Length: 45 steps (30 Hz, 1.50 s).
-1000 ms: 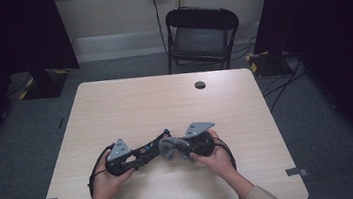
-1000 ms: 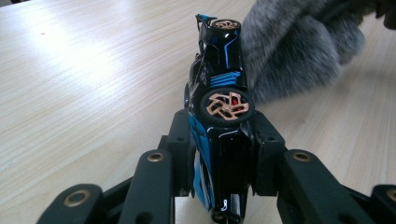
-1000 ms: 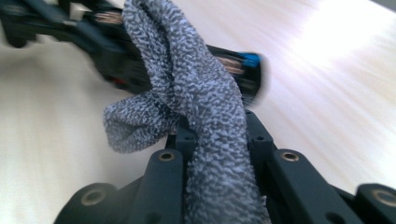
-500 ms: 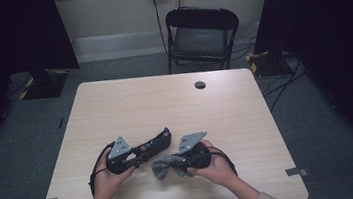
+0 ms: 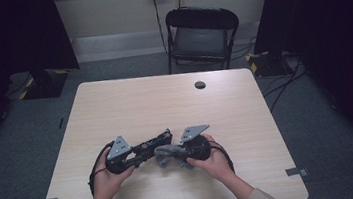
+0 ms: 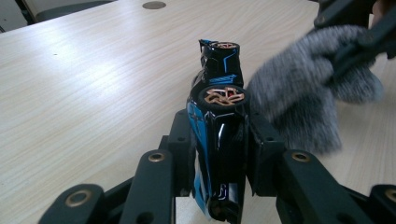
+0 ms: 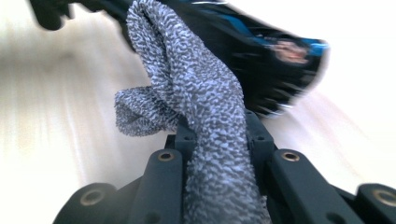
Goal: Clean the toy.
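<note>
My left gripper [image 6: 219,140] is shut on a black and blue toy car [image 6: 218,84] with copper wheels, held on its side, nose pointing away. In the high view the left gripper [image 5: 157,143] lies low over the table's near half with the car [image 5: 159,139] in its jaws. My right gripper [image 7: 217,135] is shut on a grey knitted cloth [image 7: 196,93], which hangs against the blurred car [image 7: 275,51]. From the left gripper view the cloth [image 6: 303,88] presses on the car's right side by the wheel. The right gripper [image 5: 173,152] and the cloth [image 5: 165,155] sit just right of the car.
The light wooden table [image 5: 140,103] has a small black round grommet [image 5: 200,84] near its far edge. A black folding chair [image 5: 202,31] stands behind the table. Dark curtains flank the room on both sides.
The right gripper with the cloth dropped away from the car toward the person, then came back up against it. The left gripper and the car stayed almost still.
</note>
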Each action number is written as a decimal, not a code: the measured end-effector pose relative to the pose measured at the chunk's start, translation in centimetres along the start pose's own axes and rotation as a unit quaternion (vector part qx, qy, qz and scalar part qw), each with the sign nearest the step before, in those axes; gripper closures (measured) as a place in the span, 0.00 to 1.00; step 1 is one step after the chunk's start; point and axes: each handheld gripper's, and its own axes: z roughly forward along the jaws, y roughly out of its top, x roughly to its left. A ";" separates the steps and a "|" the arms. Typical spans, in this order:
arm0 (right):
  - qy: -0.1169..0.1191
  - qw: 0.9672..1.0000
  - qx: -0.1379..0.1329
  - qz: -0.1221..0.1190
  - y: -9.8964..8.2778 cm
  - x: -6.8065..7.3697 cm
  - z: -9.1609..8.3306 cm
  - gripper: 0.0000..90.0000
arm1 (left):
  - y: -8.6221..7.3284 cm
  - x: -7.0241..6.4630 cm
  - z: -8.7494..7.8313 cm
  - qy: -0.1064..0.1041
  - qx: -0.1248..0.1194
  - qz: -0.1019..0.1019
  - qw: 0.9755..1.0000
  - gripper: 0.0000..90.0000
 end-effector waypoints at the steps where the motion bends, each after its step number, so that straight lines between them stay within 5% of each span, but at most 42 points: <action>1: -0.009 1.000 -0.002 0.003 0.0 -0.4 -0.3 0.81 | 0.0 0.0 0.0 -0.001 -0.001 -0.003 1.000 0.75; 5: -0.035 0.999 -0.004 0.020 -0.2 -1.9 -1.6 0.81 | 0.0 0.0 0.0 -0.001 -0.003 -0.004 1.000 0.75; 9: -0.031 0.999 -0.007 0.031 -0.4 -2.7 -2.7 0.81 | -0.3 0.2 0.0 -0.004 -0.005 -0.010 1.000 0.75; 13: 0.012 1.000 0.002 0.003 0.4 -0.7 -2.4 0.81 | -0.5 0.2 -0.1 -0.005 -0.006 -0.010 1.000 0.75; 16: 0.044 0.999 0.017 -0.027 1.2 1.6 -1.0 0.81 | -0.5 0.1 -0.1 -0.007 -0.005 -0.007 1.000 0.75; 18: 0.059 0.998 0.021 -0.027 1.6 2.5 0.3 0.81 | -0.6 0.1 -0.1 -0.008 -0.005 -0.005 1.000 0.75; 23: 0.033 0.999 0.029 -0.001 1.5 1.4 1.9 0.81 | -0.8 0.0 -0.2 -0.009 -0.004 -0.003 1.000 0.75; 33: -0.038 0.997 0.007 0.072 -0.2 -3.4 -1.2 0.81 | -1.2 -0.1 0.2 -0.010 0.002 0.000 1.000 0.75; 45: -0.075 0.995 0.012 0.071 -0.9 -4.8 -2.8 0.81 | -1.4 -0.1 0.2 -0.010 0.002 0.000 1.000 0.75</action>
